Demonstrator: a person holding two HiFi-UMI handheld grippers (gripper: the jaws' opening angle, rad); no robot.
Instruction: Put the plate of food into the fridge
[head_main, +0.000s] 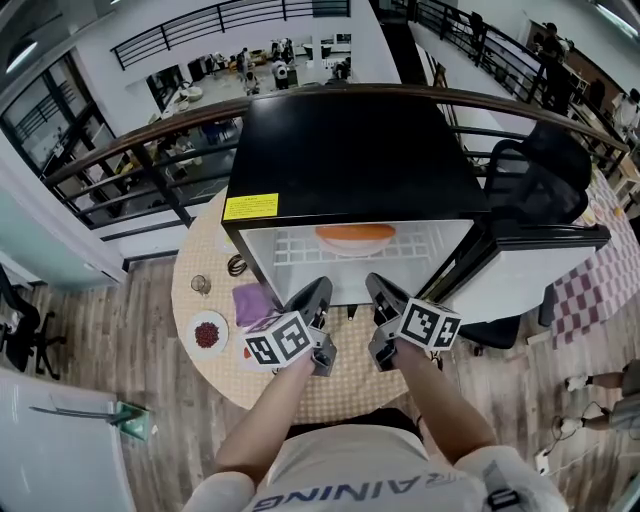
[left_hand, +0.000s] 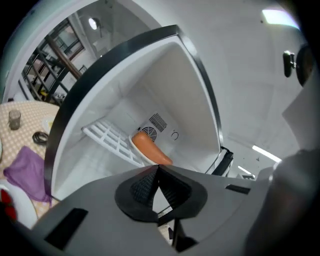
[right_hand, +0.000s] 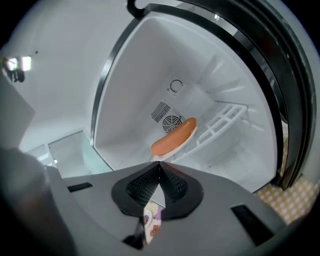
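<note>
Left gripper (left_hand: 158, 171) and right gripper (right_hand: 159, 168), ribbed black pads pinched together on nothing, face smooth orange sausage (right_hand: 173, 136) on white plate (right_hand: 181, 145) at white wire shelf's (right_hand: 226, 120) back edge.

Bright, even white light was supplied from overhead, and a ceiling light (left_hand: 279, 16) was blown out to glare in the left gripper view. The fridge (head_main: 355, 150) top was rendered flat black, while its white interior was softly lit with faint shadows. Heavy fisheye bending was seen toward all edges, the railing (head_main: 150, 140) being curved. The gripper-view corners were vignetted black. The near bodies of the left gripper (left_hand: 158, 169) and right gripper (right_hand: 160, 165) were left soft.
</note>
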